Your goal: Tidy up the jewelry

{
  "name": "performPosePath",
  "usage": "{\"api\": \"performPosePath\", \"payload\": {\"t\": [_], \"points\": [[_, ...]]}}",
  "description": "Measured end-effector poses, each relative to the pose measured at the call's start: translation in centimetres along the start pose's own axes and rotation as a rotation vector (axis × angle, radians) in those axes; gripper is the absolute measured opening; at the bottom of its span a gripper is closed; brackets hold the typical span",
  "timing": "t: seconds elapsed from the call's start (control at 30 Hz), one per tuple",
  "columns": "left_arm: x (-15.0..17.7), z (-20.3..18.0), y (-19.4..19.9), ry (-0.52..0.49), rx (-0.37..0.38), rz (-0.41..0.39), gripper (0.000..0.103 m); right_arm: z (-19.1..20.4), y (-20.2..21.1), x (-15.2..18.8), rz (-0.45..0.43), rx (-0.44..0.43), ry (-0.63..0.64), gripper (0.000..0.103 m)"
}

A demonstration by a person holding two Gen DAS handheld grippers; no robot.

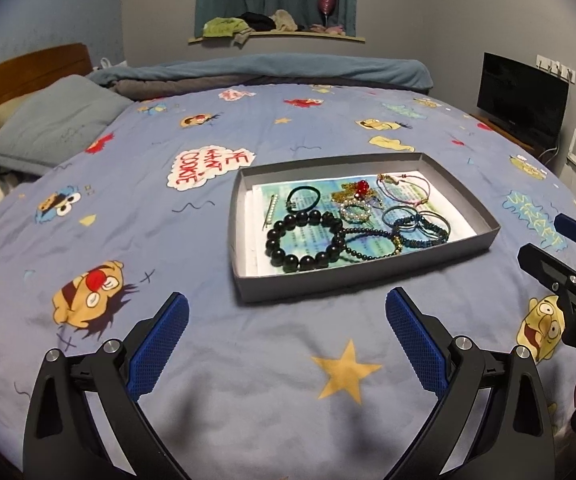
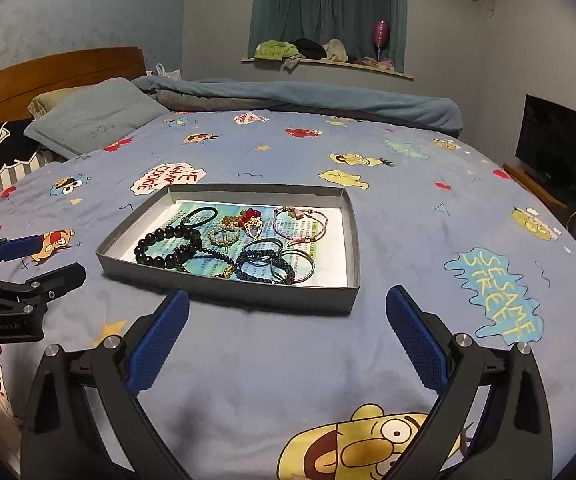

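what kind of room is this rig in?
A bedroom, almost certainly: the jewelry tray sits on a made bed with pillows against a wooden headboard, and a small TV stands nearby.

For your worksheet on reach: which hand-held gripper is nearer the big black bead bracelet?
Left, probably. The left hand-held gripper sits just below the bracelet; the right hand-held gripper is off to its right.

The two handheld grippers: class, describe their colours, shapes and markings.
Both the left gripper and the right gripper have curved black frames with silver bolts and blue cross-hatched pads. Small pale lettering marks each body, too blurred to read fully.
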State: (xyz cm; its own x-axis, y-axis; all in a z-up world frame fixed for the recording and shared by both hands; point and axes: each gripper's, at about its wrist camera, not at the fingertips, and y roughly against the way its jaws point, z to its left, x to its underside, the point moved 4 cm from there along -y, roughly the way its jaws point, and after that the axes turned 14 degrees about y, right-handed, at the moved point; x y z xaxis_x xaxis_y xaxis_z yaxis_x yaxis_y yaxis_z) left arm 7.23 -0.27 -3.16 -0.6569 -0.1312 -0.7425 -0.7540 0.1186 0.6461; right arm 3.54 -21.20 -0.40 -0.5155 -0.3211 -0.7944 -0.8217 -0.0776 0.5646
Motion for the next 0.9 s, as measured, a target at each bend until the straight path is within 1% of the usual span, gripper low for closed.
{"api": "performPosePath", "payload": {"t": [0.13, 0.27, 0.5, 0.9], "points": [[-0.2, -0.4, 0.0, -0.009, 0.002, -0.014, 0.098, -0.1, -0.3, 0.4, 0.002, 0.001, -0.008, 0.097], [-0.2, -0.8, 0.1, -0.022, -0.004, -0.029, 0.098, -0.3, -0.6, 0.6, 0.013, -0.028, -0.030, 0.097], [-0.3, -1.2, 0.4, -0.029, -0.013, -0.045, 0.098, -0.7, -0.2, 0.8, 0.001, -0.029, -0.050, 0.097], [-0.2, -1.3, 0.5, -0.030, -0.006, -0.041, 0.098, -0.6, 0.3, 0.7, -0.008, -0.024, -0.050, 0.097]]}}
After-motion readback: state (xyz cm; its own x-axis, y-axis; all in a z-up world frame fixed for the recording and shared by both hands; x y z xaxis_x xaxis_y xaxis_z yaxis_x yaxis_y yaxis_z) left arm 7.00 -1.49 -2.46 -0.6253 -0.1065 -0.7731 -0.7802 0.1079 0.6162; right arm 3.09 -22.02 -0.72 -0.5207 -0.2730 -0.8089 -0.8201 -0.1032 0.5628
